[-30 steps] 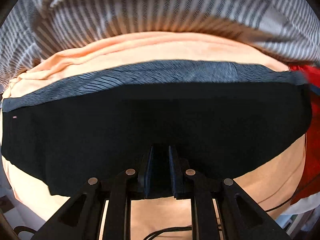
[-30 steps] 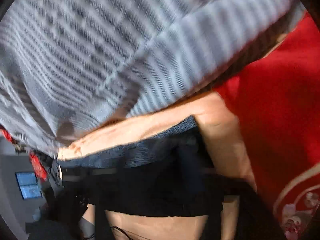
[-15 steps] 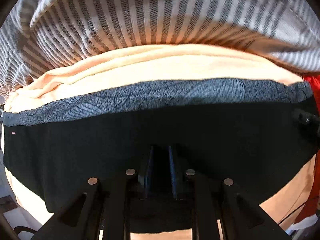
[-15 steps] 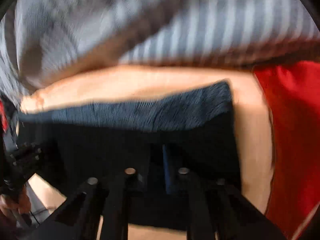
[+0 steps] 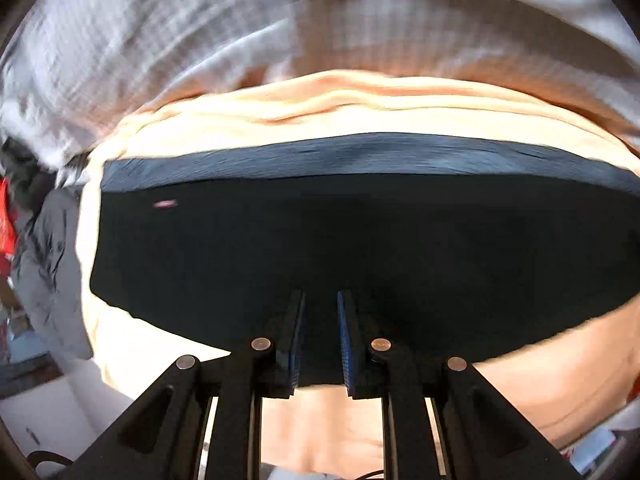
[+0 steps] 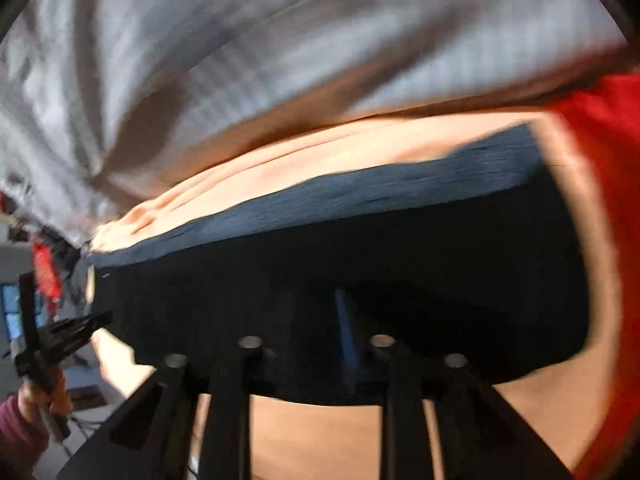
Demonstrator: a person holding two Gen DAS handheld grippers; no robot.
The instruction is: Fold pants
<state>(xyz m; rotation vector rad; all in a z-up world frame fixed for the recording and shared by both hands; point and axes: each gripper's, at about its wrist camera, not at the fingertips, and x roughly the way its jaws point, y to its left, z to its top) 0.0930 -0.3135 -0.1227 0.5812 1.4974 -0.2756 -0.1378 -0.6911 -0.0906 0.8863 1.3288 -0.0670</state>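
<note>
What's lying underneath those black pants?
The black pants lie on a peach sheet, which shows all around them. Beyond it is a grey striped blanket, and beside it a red cloth. What is under the sheet is covered.

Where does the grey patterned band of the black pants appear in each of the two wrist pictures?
Left wrist view: the grey band runs across the middle, along the far edge of the black pants, curving from left to right.
Right wrist view: the grey band slants upward from lower left to upper right, above the pants.
Shared landmark: the peach cloth just beyond the band.
</note>
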